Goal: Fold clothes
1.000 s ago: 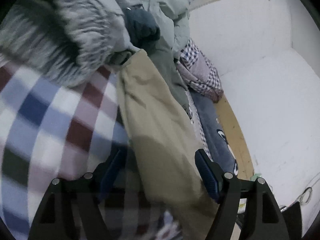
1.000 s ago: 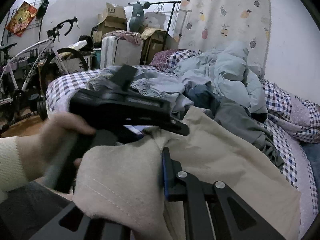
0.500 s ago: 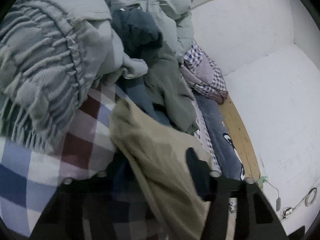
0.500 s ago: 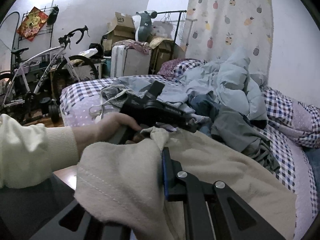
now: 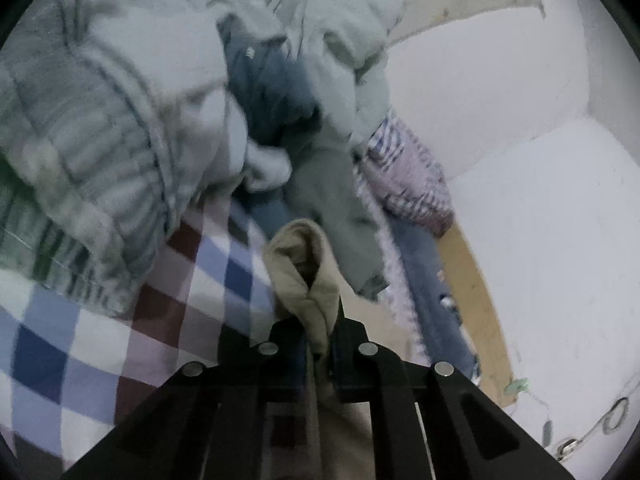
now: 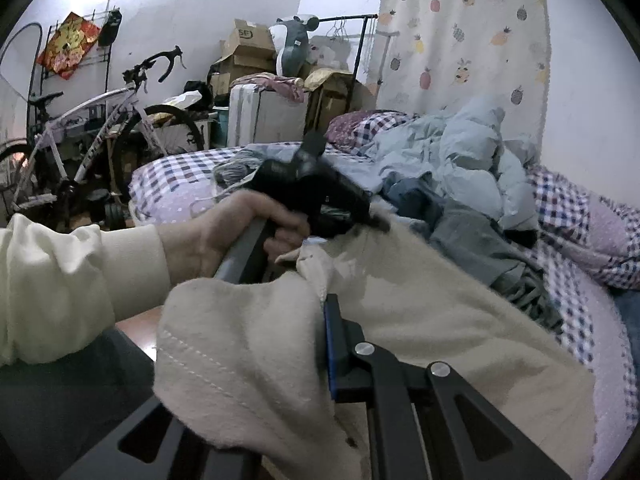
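A beige garment [image 6: 420,320] is stretched between both grippers above the bed. My left gripper [image 5: 318,320] is shut on a bunched fold of the beige garment [image 5: 304,264], which sticks out past its fingertips. My right gripper [image 6: 316,320] is shut on another edge of it; cloth drapes over the left finger and hides it, and only the blue-padded right finger [image 6: 332,344] shows. In the right wrist view a hand [image 6: 228,236] in a cream sleeve holds the left gripper [image 6: 368,222] at the garment's far corner.
A checked blanket [image 5: 120,320] covers the bed under a heap of clothes: a grey striped knit [image 5: 92,160], a dark blue piece [image 5: 272,92], a grey-green garment [image 5: 336,200]. A pale blue duvet [image 6: 472,160] lies behind. A bicycle [image 6: 100,132], boxes [image 6: 248,44] and a white wall [image 5: 560,240] surround the bed.
My left gripper was open around the beige cloth a second ago and has since closed on a fold of it. The hand holding it has moved away from the right gripper, drawing the garment out.
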{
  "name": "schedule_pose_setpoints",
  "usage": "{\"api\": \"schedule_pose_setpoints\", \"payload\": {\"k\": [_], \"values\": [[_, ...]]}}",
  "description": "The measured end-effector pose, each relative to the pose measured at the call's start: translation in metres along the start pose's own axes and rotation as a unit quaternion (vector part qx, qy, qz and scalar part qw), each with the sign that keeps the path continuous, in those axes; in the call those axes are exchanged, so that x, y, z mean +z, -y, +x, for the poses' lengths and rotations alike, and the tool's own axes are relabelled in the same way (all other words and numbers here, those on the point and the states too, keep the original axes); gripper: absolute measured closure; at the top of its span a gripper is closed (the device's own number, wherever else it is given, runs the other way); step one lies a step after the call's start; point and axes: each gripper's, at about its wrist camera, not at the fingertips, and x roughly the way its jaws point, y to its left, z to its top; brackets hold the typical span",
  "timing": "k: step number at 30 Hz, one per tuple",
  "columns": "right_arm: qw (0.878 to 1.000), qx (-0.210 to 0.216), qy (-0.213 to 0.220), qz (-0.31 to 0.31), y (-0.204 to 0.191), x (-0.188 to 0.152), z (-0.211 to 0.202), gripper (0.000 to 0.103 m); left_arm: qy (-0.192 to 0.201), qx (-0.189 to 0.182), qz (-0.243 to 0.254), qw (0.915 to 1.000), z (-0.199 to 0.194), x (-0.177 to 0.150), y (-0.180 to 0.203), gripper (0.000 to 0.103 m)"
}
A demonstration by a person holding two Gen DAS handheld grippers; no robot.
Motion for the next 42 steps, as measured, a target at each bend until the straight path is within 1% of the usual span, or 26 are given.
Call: {"api": "schedule_pose_setpoints", "payload": {"k": [5, 8, 10, 13, 15, 17, 21, 24, 27, 31, 38, 42], "values": [[1.0, 0.018, 0.011, -0.001, -0.021, 0.01, -0.005, 0.097, 0.034, -0.03, 0.022, 0.9987, -0.037, 0.01, 0.023, 0.097], [0.999, 0.03, 0.023, 0.005, -0.037, 0.02, -0.011, 0.097, 0.048, -0.044, 0.047, 0.9967, -0.061, 0.014, 0.047, 0.097], [0.998, 0.037, 0.04, 0.022, -0.044, 0.028, -0.02, 0.097, 0.055, -0.051, 0.067, 0.9949, -0.077, 0.018, 0.066, 0.097], [0.995, 0.04, 0.067, 0.069, -0.045, 0.035, -0.03, 0.097, 0.06, -0.04, 0.097, 0.9926, -0.093, 0.029, 0.096, 0.097], [0.991, 0.034, 0.077, 0.102, -0.041, 0.035, -0.032, 0.097, 0.053, -0.026, 0.124, 0.9905, -0.093, 0.034, 0.116, 0.097], [0.987, 0.023, 0.078, 0.135, -0.032, 0.03, -0.031, 0.097, 0.039, -0.004, 0.14, 0.9894, -0.08, 0.038, 0.13, 0.097], [0.98, -0.021, 0.072, 0.184, -0.012, 0.011, -0.03, 0.097, 0.001, 0.041, 0.155, 0.9871, -0.045, 0.032, 0.15, 0.097], [0.973, -0.046, 0.061, 0.219, 0.004, -0.006, -0.035, 0.097, -0.022, 0.058, 0.161, 0.985, -0.019, 0.02, 0.166, 0.097], [0.965, -0.065, 0.057, 0.247, 0.019, -0.022, -0.047, 0.097, -0.036, 0.058, 0.161, 0.9846, 0.004, 0.007, 0.182, 0.097], [0.955, -0.09, 0.063, 0.274, 0.038, -0.039, -0.074, 0.097, -0.051, 0.051, 0.156, 0.9852, 0.031, -0.012, 0.209, 0.097], [0.935, -0.13, 0.07, 0.323, 0.073, -0.074, -0.118, 0.097, -0.072, 0.062, 0.162, 0.9821, 0.087, -0.048, 0.256, 0.097], [0.923, -0.157, 0.073, 0.345, 0.093, -0.099, -0.136, 0.097, -0.087, 0.069, 0.148, 0.9828, 0.126, -0.068, 0.269, 0.097]]}}
